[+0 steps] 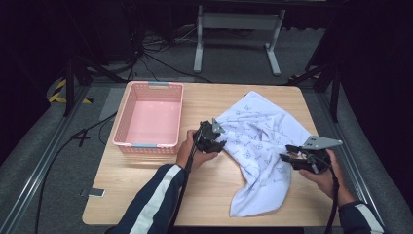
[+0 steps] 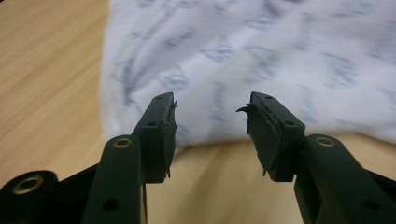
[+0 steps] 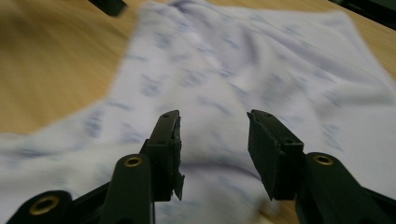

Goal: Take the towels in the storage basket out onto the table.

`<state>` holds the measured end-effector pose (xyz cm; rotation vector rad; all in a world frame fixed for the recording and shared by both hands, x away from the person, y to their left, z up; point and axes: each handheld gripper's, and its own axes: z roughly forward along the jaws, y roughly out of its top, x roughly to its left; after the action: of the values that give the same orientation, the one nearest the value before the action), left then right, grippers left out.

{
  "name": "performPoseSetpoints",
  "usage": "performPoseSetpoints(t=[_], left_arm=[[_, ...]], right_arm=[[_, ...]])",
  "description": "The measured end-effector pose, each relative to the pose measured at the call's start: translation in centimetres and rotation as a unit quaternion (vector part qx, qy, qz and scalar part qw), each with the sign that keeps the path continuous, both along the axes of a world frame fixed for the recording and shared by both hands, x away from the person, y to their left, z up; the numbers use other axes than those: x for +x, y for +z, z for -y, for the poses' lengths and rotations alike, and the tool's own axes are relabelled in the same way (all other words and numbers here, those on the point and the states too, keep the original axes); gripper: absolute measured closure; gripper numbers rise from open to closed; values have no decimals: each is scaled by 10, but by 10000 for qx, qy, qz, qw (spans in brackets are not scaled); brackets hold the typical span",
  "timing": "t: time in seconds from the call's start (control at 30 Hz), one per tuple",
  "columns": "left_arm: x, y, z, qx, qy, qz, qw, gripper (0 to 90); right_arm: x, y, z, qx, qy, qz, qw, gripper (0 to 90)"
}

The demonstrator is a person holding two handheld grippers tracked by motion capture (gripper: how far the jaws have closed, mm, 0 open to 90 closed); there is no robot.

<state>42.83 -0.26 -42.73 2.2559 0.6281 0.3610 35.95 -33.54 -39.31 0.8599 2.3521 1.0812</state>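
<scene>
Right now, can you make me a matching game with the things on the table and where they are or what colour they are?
Things:
1. basket
2. cloth
3. left hand-held gripper
4. table

Matches:
A. white with a blue print
B. pink
C. light wood
D. open, at the cloth's left edge

Pairs: 1-B, 2-A, 3-D, 4-C

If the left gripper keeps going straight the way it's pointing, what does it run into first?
Most likely the white patterned cloth. The left gripper has its jaws open with nothing between them, aimed at the cloth's near edge, with a strip of bare table before it. How close it is cannot be judged.
</scene>
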Motion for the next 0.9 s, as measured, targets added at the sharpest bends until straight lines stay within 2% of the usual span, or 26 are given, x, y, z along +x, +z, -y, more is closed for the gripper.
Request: performPoseSetpoints(t=[0.1,0.23,0.33,0.4,0.47,0.53,0.6,0.67,0.7,0.77,0.83,0.9], left_arm=[[-24,-8,-7,162,-390,-72,9991,494],[-46,-21,-18,201,-564,-296,9978,509],[-55,-29,-25,343,-630,-491,9962,513],[-59,-32,-28,279,-656,-567,9958,518],[-60,-32,-27,239,-687,-579,9957,517],[-61,-32,-25,207,-696,-566,9958,512],[-63,-32,-22,229,-729,-601,9953,510],[-64,-32,-21,232,-770,-578,9951,510],[-65,-31,-20,204,-803,-586,9948,511],[-68,-30,-17,192,-879,-510,9946,514],[-69,-29,-15,195,-925,-482,9944,521],[-71,-29,-14,239,-942,-515,9939,525]], right_arm=[[-9,-3,-40,-215,620,-53,9978,592],[0,-17,-77,-420,986,-284,9938,609],[11,-27,-95,-582,1063,-376,9919,562],[18,-33,-106,-702,1082,-495,9904,495],[29,-41,-113,-872,980,-610,9895,499],[39,-49,-118,-1018,880,-701,9884,534],[44,-54,-121,-1174,828,-730,9869,662],[47,-52,-121,-1224,881,-681,9862,785],[47,-50,-120,-1177,887,-692,9867,830],[48,-40,-112,-878,894,-706,9896,843],[47,-25,-98,-409,889,-678,9929,845],[46,-9,-78,73,732,-639,9952,840]])
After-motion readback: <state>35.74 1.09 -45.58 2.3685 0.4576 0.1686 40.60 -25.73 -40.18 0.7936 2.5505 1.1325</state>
